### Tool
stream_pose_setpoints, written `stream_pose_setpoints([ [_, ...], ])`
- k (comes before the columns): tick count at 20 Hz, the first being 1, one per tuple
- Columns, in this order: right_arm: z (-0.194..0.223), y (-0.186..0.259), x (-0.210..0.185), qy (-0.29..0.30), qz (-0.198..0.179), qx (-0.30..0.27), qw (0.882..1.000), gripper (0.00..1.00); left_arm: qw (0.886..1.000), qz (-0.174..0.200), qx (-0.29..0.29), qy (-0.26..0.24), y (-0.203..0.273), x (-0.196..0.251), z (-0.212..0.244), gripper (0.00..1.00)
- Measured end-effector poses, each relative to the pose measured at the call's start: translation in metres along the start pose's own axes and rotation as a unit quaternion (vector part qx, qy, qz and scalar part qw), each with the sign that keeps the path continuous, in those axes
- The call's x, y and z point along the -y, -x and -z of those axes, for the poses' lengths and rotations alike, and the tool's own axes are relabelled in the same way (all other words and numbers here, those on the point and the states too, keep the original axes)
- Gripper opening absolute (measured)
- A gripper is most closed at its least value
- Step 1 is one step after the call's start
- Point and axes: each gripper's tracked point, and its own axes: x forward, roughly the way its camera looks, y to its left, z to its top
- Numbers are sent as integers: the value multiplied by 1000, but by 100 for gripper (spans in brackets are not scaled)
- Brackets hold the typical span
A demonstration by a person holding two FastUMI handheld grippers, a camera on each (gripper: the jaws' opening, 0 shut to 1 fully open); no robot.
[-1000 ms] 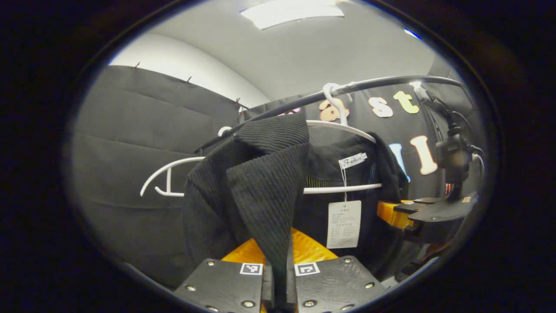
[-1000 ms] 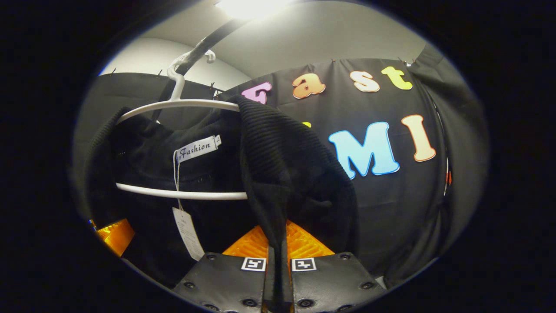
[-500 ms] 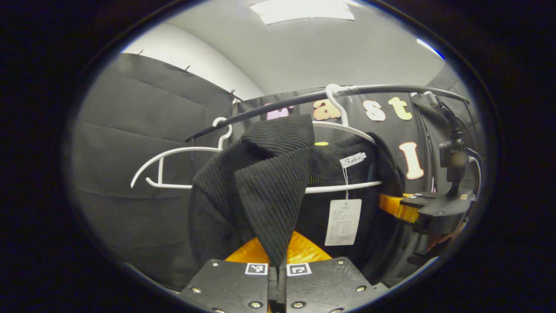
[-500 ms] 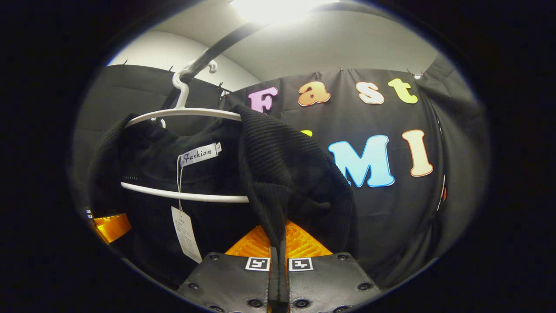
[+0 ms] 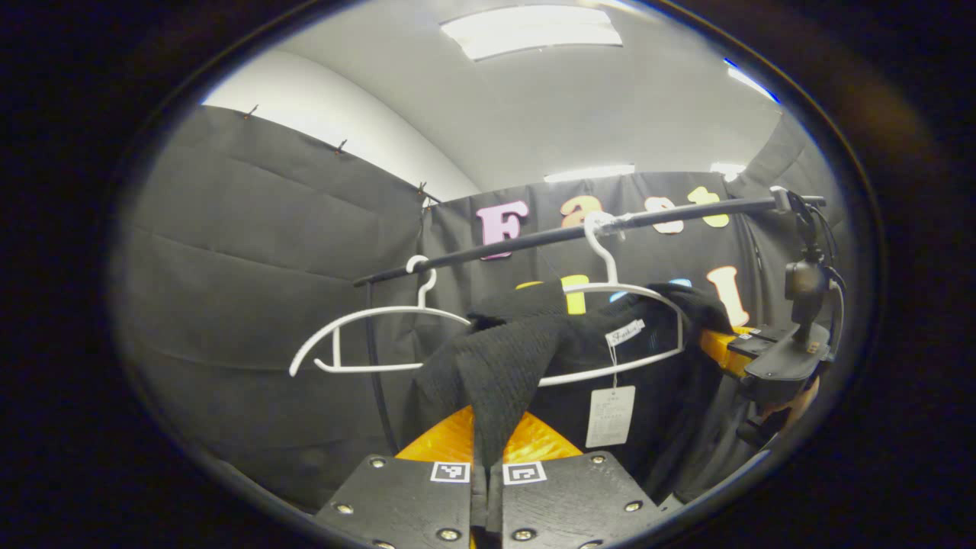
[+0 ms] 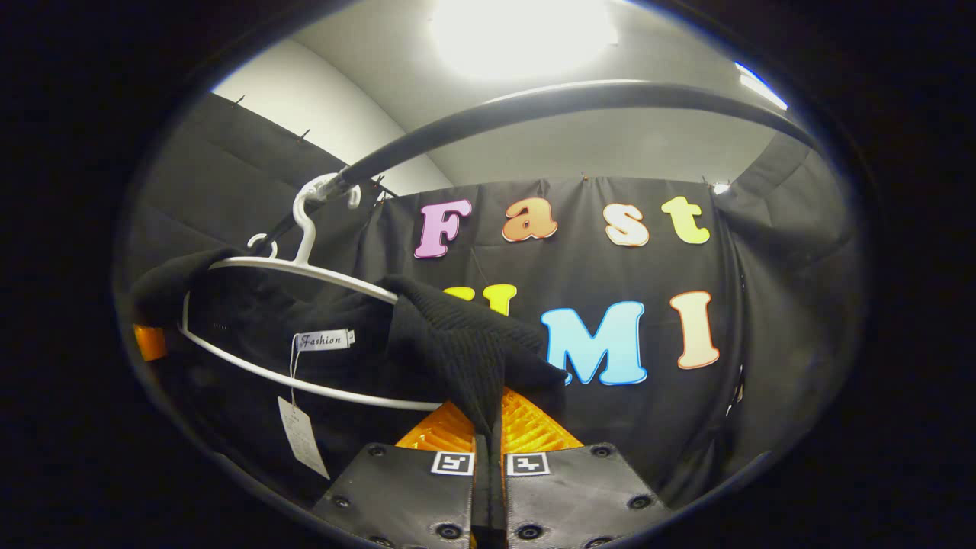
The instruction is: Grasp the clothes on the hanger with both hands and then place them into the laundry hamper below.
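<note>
A: Left gripper (image 5: 486, 488) first: how does it stand?
B: Its two fingers are pressed together on a fold of the black ribbed knit garment (image 5: 503, 366), which rises from between them toward the rail

A: Going from the left in the left gripper view, what is there?
B: A bare white plastic hanger (image 5: 366, 343) hooked on the black horizontal clothes rail (image 5: 549, 236). Just right of it a second white plastic hanger (image 5: 640, 293) hangs on the same rail, its hook taped or wrapped at the top. The garment is draped over that second hanger's shoulders, and a white paper swing tag (image 5: 610, 415) dangles from the collar label on a thin string

A: And at the far right of that view?
B: The right gripper (image 5: 717, 343) reaches in, clamped on the garment's other shoulder. A small camera sits on a stalk above it, with cables, and part of the hand (image 5: 801, 400) that holds it peeks out underneath

A: Now the right gripper view?
B: At the left the garment-bearing hanger (image 6: 305, 263) is tilted, its near end lower. The collar label and the tag (image 6: 301, 436) hang inside its frame. In the middle the right gripper (image 6: 488, 488) has both fingers closed on a bunch of the knit (image 6: 465, 351). The rail (image 6: 579, 103) arcs overhead

A: Where is the garment, then?
B: On the hanger on the rail, pinched at both shoulders
</note>
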Motion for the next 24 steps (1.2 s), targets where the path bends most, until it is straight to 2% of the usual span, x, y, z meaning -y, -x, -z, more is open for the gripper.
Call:
stream_pose_setpoints([
  [10, -28, -26, 51, 20, 44, 41, 998, 1, 997, -64, 45, -16, -15, -75, -53, 2],
  [11, -29, -29, 55, 22, 45, 45, 998, 1, 997, -65, 47, -16, -17, -79, -56, 0],
  [18, -10, -38, 59, 41, 38, 36, 998, 0, 997, -47, 37, -55, -48, -103, -52, 0],
  [24, 20, -39, 52, 52, 12, 0, 999, 1, 999, -22, 3, -31, -65, -110, -11, 1],
])
